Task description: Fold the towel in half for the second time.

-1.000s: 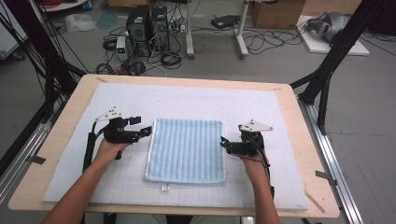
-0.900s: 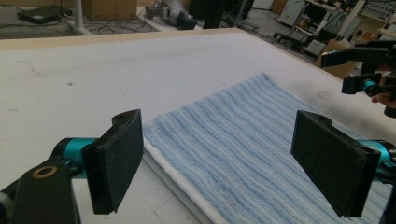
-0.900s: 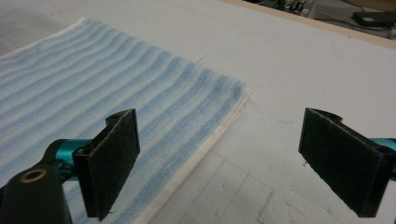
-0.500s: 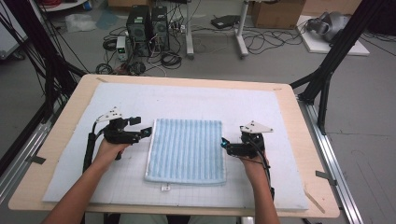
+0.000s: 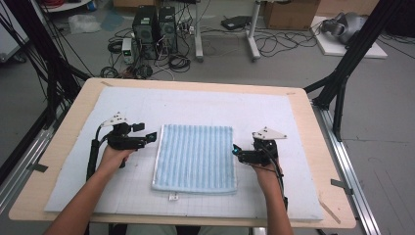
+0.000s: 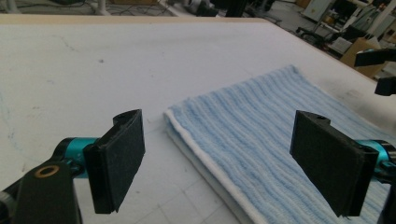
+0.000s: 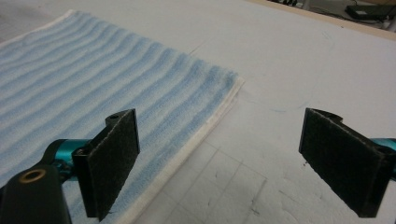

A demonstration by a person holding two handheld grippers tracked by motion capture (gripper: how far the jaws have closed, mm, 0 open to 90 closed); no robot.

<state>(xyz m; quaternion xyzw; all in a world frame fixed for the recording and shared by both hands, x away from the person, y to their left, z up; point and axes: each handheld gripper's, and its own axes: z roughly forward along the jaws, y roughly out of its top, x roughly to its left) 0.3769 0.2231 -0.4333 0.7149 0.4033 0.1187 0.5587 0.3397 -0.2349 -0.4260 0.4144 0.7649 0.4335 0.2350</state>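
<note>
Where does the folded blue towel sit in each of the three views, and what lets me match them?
High view: blue towel at centre of the white mat, between the left gripper and right gripper.
Left gripper view: towel at right, its far corner between the open jaws.
Right gripper view: towel at left, corner near centre.
Shared landmark: the towel's white edge.

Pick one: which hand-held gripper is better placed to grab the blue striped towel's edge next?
Right, marginally. The right hand-held gripper sits open almost at the folded blue striped terry towel, at its right edge. The left hand-held gripper, also open, points at the far left corner with a small gap.
</note>
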